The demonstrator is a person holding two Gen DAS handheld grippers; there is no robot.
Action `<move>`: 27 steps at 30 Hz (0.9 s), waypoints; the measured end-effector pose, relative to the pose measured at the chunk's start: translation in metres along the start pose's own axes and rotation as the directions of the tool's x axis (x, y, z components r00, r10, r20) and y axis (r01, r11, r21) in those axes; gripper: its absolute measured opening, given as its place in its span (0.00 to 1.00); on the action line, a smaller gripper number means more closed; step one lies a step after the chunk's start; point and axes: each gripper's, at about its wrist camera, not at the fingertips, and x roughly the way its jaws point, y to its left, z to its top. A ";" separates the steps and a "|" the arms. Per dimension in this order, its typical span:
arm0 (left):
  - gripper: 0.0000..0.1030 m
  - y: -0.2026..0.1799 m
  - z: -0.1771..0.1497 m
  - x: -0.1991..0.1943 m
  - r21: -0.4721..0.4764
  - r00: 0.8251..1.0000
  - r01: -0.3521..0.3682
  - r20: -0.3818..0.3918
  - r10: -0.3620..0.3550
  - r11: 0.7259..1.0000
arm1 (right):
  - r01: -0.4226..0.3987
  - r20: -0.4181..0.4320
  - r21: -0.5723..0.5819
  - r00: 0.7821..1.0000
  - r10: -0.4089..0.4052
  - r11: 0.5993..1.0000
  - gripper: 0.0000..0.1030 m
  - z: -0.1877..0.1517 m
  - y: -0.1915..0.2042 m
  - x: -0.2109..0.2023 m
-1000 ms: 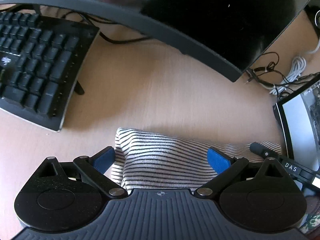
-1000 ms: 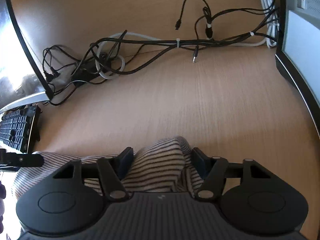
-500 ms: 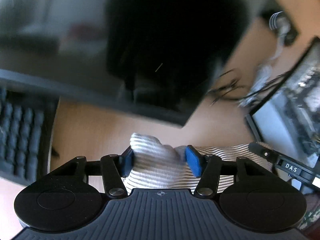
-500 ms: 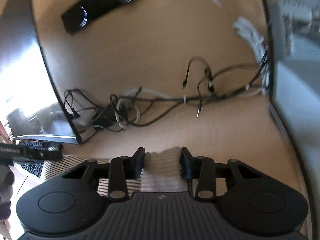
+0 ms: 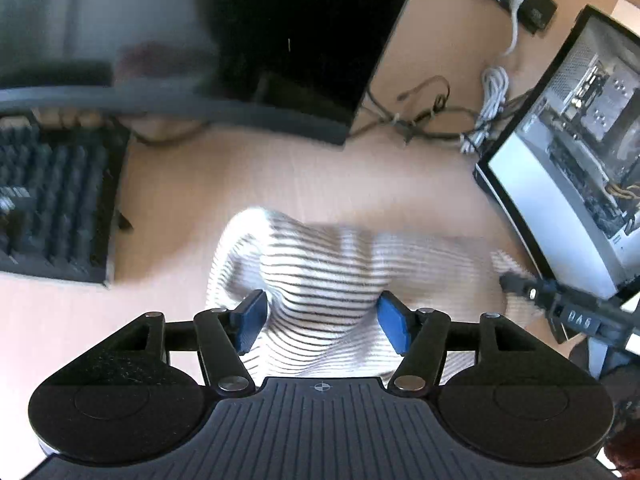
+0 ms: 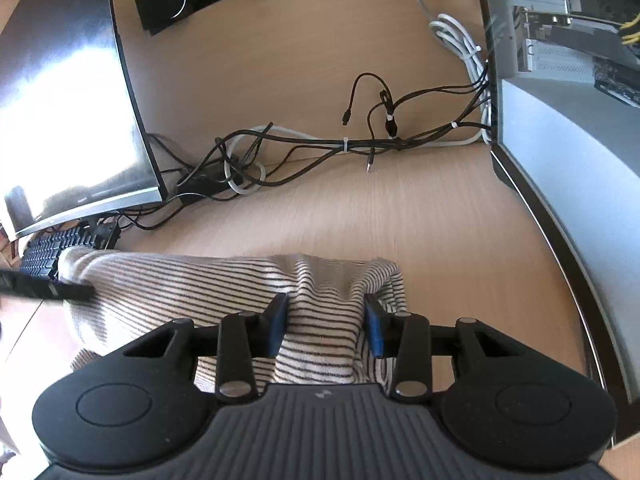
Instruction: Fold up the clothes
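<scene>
While the desk [image 6: 420,216] lies broad under both views, we see it crowded at the edges — a monitor [image 5: 280,40] and keyboard [image 5: 52,208] on the left, a computer case [image 6: 568,128] on the right, cables [image 6: 320,144] strung along the back. Between them lies the striped top [image 5: 340,264], bunched and partly raised off the wood, stretched sideways from one gripper to the other.

We hold it at both ends. Our left gripper [image 5: 322,320] has its blue pads [image 5: 394,326] set fairly wide with a ridge of cloth rising between them; whether they truly pinch it we cannot tell, since the view is blurred. Our right gripper [image 6: 326,330] is clenched on a gathered fold of the top, the cloth squeezed into a hump between the pads.

As for progress, we judge the top already doubled into a long band — yet not laid flat or squared, so a fold seems under way and smoothing remains.
</scene>
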 end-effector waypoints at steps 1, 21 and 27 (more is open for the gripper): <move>0.73 0.001 0.005 -0.010 0.010 0.999 -0.014 0.037 0.014 1.000 | 0.004 0.001 -0.002 1.000 -0.004 1.000 0.38 -0.002 0.001 -0.001; 0.90 -0.038 -0.016 0.020 0.157 0.999 -0.002 -0.037 0.008 0.988 | 0.085 0.014 -0.103 0.996 -0.084 0.991 0.52 0.003 0.016 -0.032; 0.91 -0.041 -0.022 0.019 0.181 0.999 -0.029 -0.034 0.035 0.983 | 0.083 0.102 -0.126 0.992 -0.070 0.989 0.52 0.017 0.035 -0.039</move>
